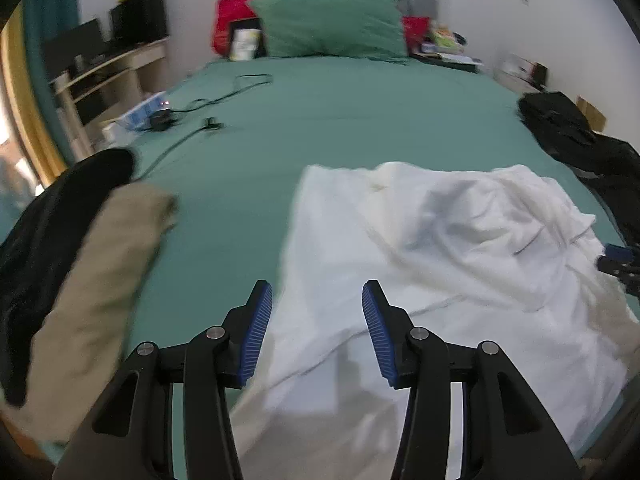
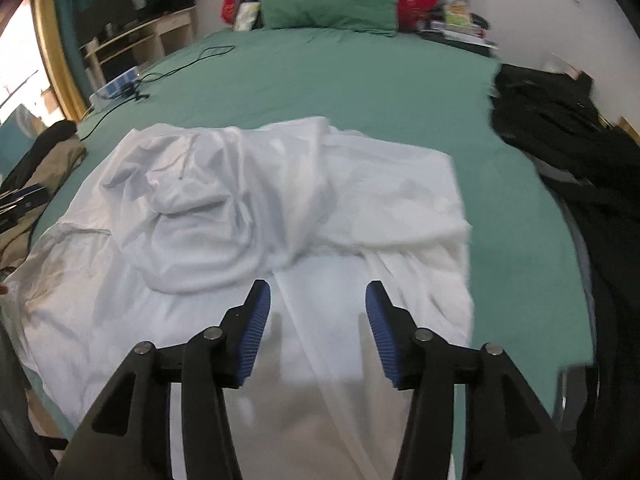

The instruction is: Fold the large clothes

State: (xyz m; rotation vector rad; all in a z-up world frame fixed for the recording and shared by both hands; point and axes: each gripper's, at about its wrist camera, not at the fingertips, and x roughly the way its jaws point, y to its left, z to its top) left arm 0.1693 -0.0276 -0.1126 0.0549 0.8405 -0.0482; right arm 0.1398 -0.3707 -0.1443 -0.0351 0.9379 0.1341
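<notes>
A large white garment (image 1: pixel 440 248) lies rumpled on the near part of a green bed (image 1: pixel 340 120), its upper part folded back over the middle. My left gripper (image 1: pixel 317 304) hovers open over the garment's left edge, nothing between its blue pads. In the right wrist view the same white garment (image 2: pixel 248 208) spreads below, and my right gripper (image 2: pixel 318 304) stands open above its lower middle, holding nothing. The right gripper's tip (image 1: pixel 618 258) shows at the right edge of the left wrist view, and the left gripper's tip (image 2: pixel 20 200) at the left edge of the right wrist view.
Tan and black clothes (image 1: pixel 80 280) are piled at the bed's left edge. A heap of black clothes (image 2: pixel 560 140) lies along the right side. A green pillow (image 1: pixel 332 24), red cushion and small items sit at the head. Cables and a charger (image 1: pixel 160 116) lie at left.
</notes>
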